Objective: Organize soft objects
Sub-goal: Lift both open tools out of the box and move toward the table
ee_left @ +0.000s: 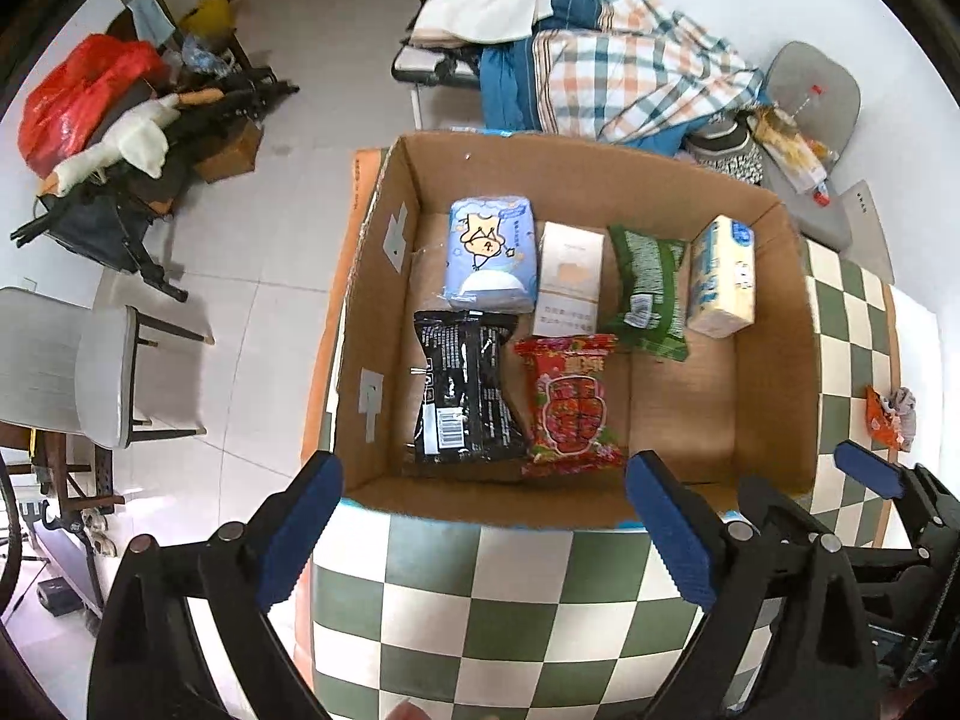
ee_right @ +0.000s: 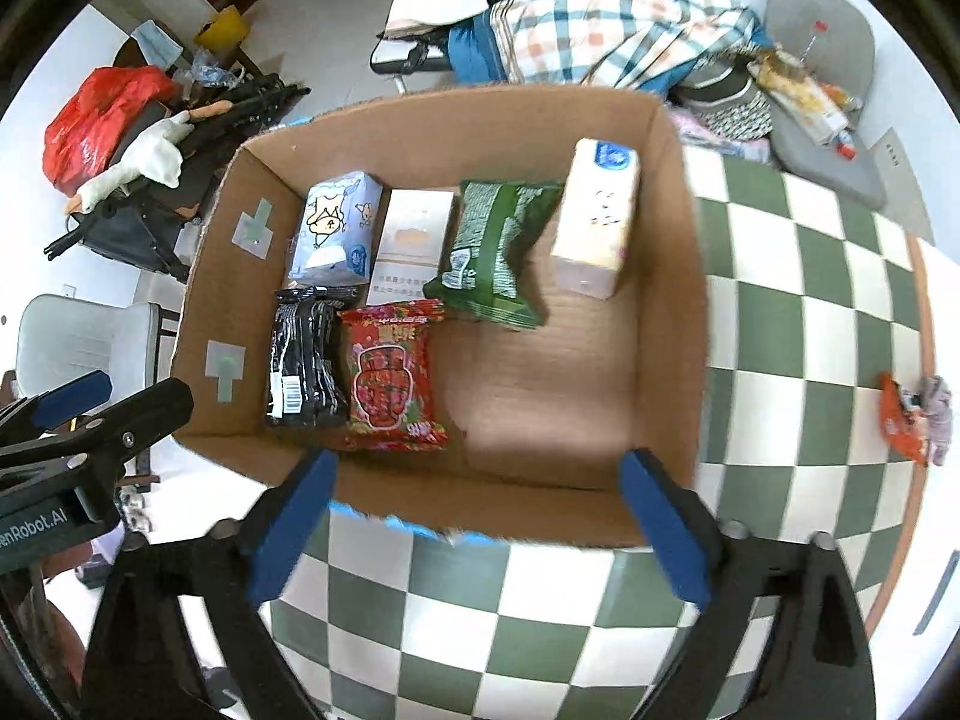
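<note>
Holding six soft packs, the cardboard box [ee_left: 774,360] sits on the checkered table [ee_left: 480,600]: back row, blue tissue pack [ee_left: 492,252], white pack [ee_left: 570,282], green packet [ee_left: 651,294], yellow tissue pack [ee_left: 723,276]; front-left corner, black packet [ee_left: 465,390] beside red packet [ee_left: 570,405]. Left gripper [ee_left: 480,528] and right gripper [ee_right: 474,528] hover spread and empty at the near edge. An orange wrapper [ee_right: 900,420] lies near the table's right edge.

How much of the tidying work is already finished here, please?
Mostly done: six packs lie in the cardboard box, among them the red snack pack and the green pack. Nothing is in hand; the left gripper and right gripper have open, empty jaws. Left: the orange packet on the checkered table.
</note>
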`<state>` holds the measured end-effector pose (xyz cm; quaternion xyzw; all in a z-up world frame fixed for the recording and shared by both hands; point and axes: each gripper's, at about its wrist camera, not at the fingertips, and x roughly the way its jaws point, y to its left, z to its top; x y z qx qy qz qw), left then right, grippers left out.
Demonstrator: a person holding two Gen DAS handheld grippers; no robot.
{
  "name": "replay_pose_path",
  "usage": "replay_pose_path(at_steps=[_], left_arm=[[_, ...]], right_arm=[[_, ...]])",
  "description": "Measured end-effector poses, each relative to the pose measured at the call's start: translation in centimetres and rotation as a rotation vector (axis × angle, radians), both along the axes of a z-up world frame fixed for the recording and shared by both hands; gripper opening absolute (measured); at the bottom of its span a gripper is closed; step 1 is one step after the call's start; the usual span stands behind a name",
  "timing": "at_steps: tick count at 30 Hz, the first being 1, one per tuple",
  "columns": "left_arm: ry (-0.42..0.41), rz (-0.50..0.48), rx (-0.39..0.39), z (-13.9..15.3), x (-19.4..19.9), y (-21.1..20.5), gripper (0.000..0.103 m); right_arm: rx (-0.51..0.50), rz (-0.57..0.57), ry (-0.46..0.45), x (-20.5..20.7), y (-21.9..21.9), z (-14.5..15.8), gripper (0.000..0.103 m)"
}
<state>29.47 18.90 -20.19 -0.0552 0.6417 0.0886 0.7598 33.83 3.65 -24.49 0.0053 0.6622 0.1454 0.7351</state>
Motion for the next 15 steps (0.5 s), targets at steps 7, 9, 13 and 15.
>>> replay_pose_path(at_steps=[7,9,13,15], left_arm=[[-0.082,0.011,0.003,2.8,-2.4,-1.6,0.103],[-0.090,0.013,0.003,3.3,-3.0,-1.9,0.103],[-0.125,0.010,0.018,5.0,-4.4,-2.9,0.103],[-0.139,0.008,0.030,5.9,-5.0,-3.4,0.103]], right_arm=[[-0.009,0.001,-0.058,-2.9,-2.1,3.3,0.103],[-0.006,-0.003,-0.077,-3.6,-2.5,4.3,0.103],[0.000,0.002,-0.114,-5.0,-3.6,6.5,0.103],[0.006,0.008,-0.132,-5.6,-4.1,7.5,0.103]])
